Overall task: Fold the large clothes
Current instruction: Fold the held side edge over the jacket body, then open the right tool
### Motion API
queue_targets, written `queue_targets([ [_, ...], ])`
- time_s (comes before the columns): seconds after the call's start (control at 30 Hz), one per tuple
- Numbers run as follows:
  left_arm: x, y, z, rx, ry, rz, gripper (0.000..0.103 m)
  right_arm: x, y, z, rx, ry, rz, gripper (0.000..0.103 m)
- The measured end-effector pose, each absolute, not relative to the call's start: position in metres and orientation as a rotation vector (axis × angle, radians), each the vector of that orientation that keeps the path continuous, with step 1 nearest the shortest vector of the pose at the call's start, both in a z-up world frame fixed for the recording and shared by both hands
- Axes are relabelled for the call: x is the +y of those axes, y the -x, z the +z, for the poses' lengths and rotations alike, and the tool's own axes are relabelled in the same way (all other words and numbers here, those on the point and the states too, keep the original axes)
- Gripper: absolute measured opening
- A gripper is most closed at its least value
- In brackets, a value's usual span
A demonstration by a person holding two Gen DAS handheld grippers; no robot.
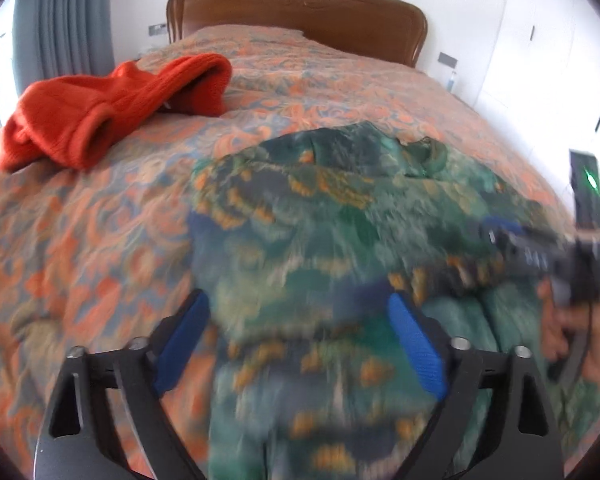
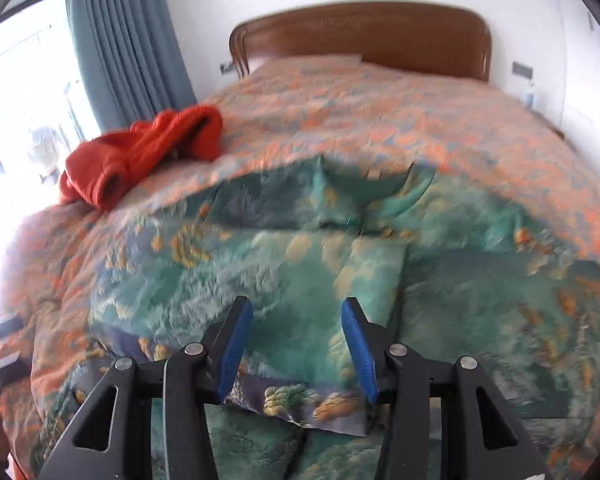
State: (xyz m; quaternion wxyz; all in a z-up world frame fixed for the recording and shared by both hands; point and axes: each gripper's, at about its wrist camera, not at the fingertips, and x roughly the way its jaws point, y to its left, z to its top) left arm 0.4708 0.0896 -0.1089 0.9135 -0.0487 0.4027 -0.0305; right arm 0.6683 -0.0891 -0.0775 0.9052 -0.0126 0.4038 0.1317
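Left wrist view: both tools (image 1: 300, 320) (image 2: 297, 336) agape, empty, above green garment (image 2: 300, 264).

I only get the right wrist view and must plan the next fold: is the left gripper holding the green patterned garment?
Observer: No. The left gripper is open, its blue pads wide apart over the green patterned garment.
Operator: Where is my right gripper?
Observer: The right gripper is at the left view's right edge, over the garment, held by a hand.
Operator: Any status light?
Observer: A green light glows on the dark device above it.
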Motion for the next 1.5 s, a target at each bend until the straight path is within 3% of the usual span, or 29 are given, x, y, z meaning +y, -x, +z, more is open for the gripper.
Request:
queue_targets([
  [0.2,0.072,-0.547,-0.191,1.035,-0.046,-0.01,0.089,-0.108,-0.69,-0.13,0.964,-0.087,0.241,0.047],
  [0.33,0.072,-0.557,-0.181,1.07,-0.022,-0.002,0.099,-0.112,-0.693,-0.134,0.976,-0.106,0.253,0.048],
  [0.9,0.099,-0.652,-0.173,1.037,0.19,0.119,0.1,-0.118,-0.683,-0.149,0.921,-0.128,0.292,0.048],
  [1.1,0.095,-0.602,-0.168,1.011,0.168,0.027,0.099,-0.118,-0.684,-0.149,0.917,-0.127,0.294,0.048],
  [1.5,0.084,-0.433,-0.165,1.099,0.133,-0.139,0.097,-0.106,-0.671,-0.126,0.965,-0.064,0.2,0.048],
])
